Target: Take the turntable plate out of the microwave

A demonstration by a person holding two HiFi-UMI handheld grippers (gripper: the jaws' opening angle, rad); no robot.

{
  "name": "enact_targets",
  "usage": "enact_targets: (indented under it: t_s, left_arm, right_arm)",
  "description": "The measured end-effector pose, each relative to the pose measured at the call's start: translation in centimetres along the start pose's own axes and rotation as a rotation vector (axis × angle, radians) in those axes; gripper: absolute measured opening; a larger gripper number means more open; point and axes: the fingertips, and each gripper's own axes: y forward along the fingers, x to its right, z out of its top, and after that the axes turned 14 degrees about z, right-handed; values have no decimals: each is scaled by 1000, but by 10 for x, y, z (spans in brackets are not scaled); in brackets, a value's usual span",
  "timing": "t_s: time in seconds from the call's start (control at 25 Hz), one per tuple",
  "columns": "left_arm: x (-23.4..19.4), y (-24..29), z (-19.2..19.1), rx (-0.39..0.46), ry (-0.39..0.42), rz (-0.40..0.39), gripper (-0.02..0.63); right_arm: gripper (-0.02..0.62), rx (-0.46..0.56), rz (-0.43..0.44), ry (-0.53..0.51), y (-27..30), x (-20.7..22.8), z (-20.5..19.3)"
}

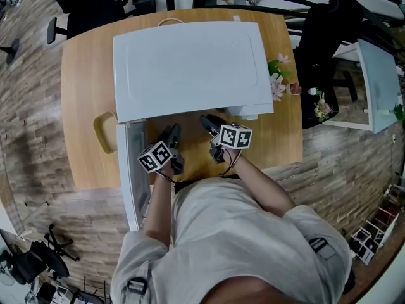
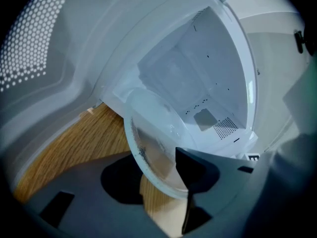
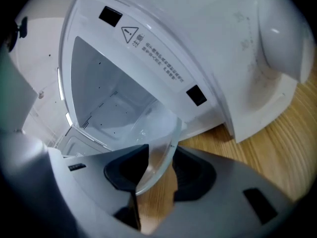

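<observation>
1. Pale wooden worktop [image 1: 85, 100] carries a white microwave [image 1: 190, 62]. Its door [image 1: 130, 170] hangs open at the near left.
2. The glass turntable plate [image 2: 153, 133] sits half out of the cavity mouth, tilted, with its near rim over bare wood.
3. The left gripper [image 2: 159, 175] has its fingers [image 2: 193, 165] set fairly wide but closed on the near rim, seemingly one pad on each face. The right gripper [image 3: 158, 170] pinches the rim the same way, just to the right.
4. Both grips bite only the near edge of smooth glass, so the far, unsupported part may lever the plate down and slide it out of the pads onto the worktop.
5. If one hand pulls sooner or rolls more than the other, the plate twists between the grips and one pair of fingers probably loses it.
6. The far rim looks close to the cavity lip. Dragging it low could catch it there and jerk the plate free.
7. Swinging left risks knocking the glass on the open door.
</observation>
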Motion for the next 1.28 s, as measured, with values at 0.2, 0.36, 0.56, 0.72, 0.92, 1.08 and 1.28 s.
enact_targets:
  t_s: [0.2, 0.36, 0.56, 0.72, 0.92, 1.08, 1.28]
  left_arm:
    - [-3, -12, -11, -14, 9, -2, 207]
    - [-4, -13, -11, -15, 15, -18, 207]
    - [-3, -15, -11, -21, 25, -18, 204]
    - [-2, -16, -11, -17, 20, -20, 203]
    - [-3, -15, -13, -20, 23, -22, 202]
    - [-2, -17, -12, -21, 29, -16, 201]
    - [-1, -18, -15, -27, 37, -17, 203]
  right_arm:
    - [155, -10, 19, 5, -9, -5, -14]
    - [155, -16, 45, -12, -10, -5, -18]
    - [184, -54, 58, -32, -10, -5, -18]
    - [195, -54, 57, -21, -10, -3, -19]
    - [218, -20, 66, -47, -1, -1, -8]
    - [216, 9, 64, -35, 12, 2, 5]
    - [176, 29, 77, -3, 12, 2, 8]
